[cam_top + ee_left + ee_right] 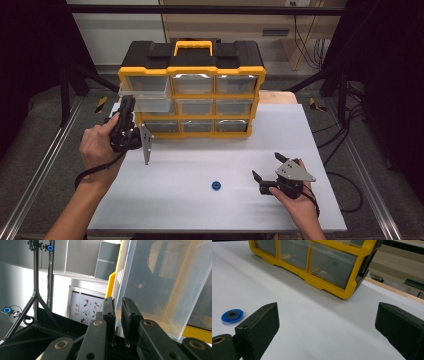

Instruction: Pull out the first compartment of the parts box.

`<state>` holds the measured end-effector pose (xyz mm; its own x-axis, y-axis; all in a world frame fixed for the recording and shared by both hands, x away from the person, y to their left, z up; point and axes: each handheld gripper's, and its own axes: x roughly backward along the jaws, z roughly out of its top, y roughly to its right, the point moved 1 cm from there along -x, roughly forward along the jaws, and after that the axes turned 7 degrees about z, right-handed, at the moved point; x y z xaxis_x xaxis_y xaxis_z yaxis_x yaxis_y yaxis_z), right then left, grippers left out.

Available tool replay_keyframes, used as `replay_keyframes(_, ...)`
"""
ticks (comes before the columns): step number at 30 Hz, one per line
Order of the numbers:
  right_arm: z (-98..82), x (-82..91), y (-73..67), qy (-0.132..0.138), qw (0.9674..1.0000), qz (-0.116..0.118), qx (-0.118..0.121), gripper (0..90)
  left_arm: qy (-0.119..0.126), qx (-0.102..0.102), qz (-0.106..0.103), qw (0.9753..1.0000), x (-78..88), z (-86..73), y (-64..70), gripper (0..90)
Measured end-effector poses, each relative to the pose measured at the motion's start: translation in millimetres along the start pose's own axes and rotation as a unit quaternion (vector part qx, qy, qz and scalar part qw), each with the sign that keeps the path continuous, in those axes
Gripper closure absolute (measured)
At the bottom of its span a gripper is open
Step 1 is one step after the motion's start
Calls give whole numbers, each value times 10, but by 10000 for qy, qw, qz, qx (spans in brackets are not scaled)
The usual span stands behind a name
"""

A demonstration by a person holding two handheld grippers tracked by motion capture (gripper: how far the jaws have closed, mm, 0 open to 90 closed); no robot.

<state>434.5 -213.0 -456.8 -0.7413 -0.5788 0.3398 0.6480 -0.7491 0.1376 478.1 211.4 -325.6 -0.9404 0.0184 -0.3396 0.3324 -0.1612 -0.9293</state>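
Your left gripper (126,107) raised at cabinet (192,89), jaws pinching drawer (145,95) front wall. Right gripper (270,172) low over table (210,165), jaws spread wide, nothing between.

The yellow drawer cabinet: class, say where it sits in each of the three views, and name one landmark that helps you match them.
High view: yellow drawer cabinet stands top centre on the white table.
Left gripper view: its yellow frame shows at right, behind the pulled-out clear drawer.
Right gripper view: it runs along the top.
Shared landmark: the yellow frame.
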Motion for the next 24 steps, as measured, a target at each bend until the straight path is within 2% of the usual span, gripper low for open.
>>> replay_keyframes(24,-4,-10,-1,-20,10000,26,30,59,16,7,11,10000,186,19,-88,813)
